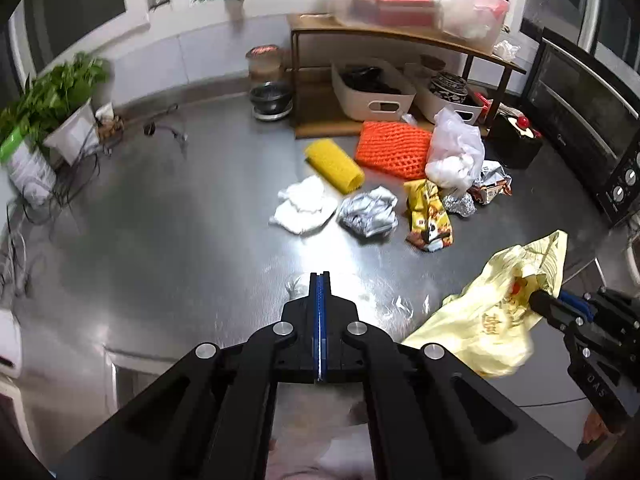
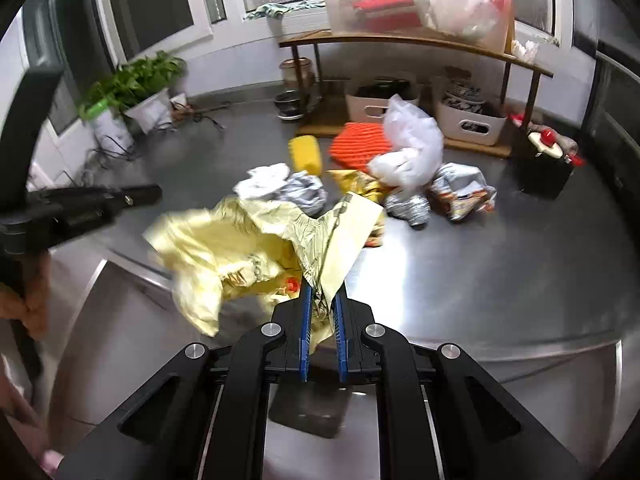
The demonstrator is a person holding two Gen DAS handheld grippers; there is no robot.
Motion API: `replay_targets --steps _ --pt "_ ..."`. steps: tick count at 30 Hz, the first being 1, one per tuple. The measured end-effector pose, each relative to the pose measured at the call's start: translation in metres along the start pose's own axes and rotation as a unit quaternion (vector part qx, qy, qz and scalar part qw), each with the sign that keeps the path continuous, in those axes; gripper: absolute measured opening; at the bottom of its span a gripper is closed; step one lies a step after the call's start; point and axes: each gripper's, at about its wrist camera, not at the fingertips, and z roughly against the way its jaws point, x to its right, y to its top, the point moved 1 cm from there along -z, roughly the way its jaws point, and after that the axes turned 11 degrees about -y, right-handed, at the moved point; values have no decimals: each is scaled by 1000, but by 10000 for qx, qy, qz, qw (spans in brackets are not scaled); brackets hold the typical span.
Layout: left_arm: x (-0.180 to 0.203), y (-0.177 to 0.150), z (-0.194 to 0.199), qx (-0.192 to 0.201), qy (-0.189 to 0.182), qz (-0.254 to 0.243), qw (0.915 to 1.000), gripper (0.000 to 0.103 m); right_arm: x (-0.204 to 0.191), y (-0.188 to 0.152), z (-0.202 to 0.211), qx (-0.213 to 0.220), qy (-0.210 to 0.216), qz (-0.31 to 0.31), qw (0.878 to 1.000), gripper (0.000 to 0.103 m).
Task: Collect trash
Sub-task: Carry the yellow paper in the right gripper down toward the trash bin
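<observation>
My right gripper (image 2: 322, 294) is shut on a fold of a pale yellow plastic bag (image 2: 224, 248), which hangs open over the steel counter's front edge. The left wrist view shows the bag (image 1: 488, 320) and the right gripper (image 1: 538, 300) at the lower right. My left gripper (image 1: 320, 277) is shut above the counter, left of the bag. Clear film (image 1: 294, 284) lies by its tips; I cannot tell if it is pinched. Further back lie a white tissue (image 1: 304, 204), a silver wrapper (image 1: 370, 210), a yellow snack packet (image 1: 428, 212), yellow (image 1: 334, 166) and orange (image 1: 394, 148) foam nets and a white bag (image 1: 456, 152).
A wooden shelf (image 1: 400, 34) with white baskets (image 1: 374, 88) stands at the back. A black oven (image 1: 588, 120) is on the right and a black box (image 1: 516, 140) beside it. A potted plant (image 1: 52, 100) and loose cables (image 1: 60, 184) fill the left side.
</observation>
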Motion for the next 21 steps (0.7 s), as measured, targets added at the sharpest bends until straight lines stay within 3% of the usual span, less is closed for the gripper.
replay_targets --steps 5,6,8,13,21 --pt "-8 -6 6 43 80 77 9999 1 -5 4 1 65 -119 59 9999 12" --pt "-8 -6 6 51 98 82 9999 5 -5 4 1 71 -163 58 9998 12" --pt "-8 -5 9 99 55 90 9999 27 -2 4 0 43 -184 15 9998 12" --pt "-7 -3 12 172 18 93 9998 28 2 3 -6 -33 -267 -31 9996 12" --pt "-3 -6 17 213 72 54 9997 40 2 4 -8 -43 -267 -32 9996 12"
